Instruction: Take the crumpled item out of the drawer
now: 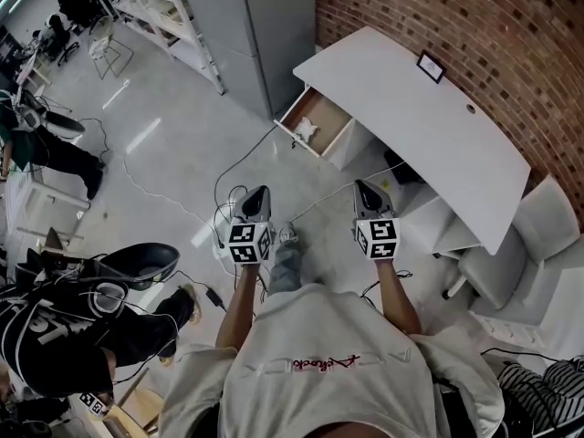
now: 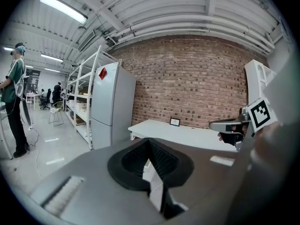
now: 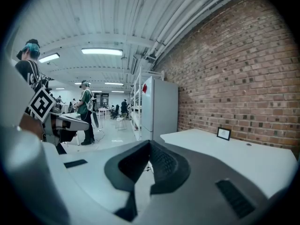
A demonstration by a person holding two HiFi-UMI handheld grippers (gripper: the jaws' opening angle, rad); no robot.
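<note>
The white desk (image 1: 415, 108) stands against the brick wall, and its drawer (image 1: 330, 117) is pulled open on the left side. A crumpled white item (image 1: 306, 130) lies inside the drawer. My left gripper (image 1: 258, 192) and right gripper (image 1: 365, 188) are held side by side well short of the drawer, over the floor, pointing toward the desk. In the left gripper view the left gripper (image 2: 149, 142) is shut and holds nothing. In the right gripper view the right gripper (image 3: 150, 143) is shut and holds nothing as well. The item does not show in either gripper view.
A small framed picture (image 1: 431, 66) stands on the desk. A grey cabinet (image 1: 265, 26) and shelving (image 1: 164, 7) stand at the back left. Cables (image 1: 228, 190) trail on the floor under the grippers. White chairs (image 1: 511, 263) sit at the right, and a person (image 1: 55, 327) stands at the left.
</note>
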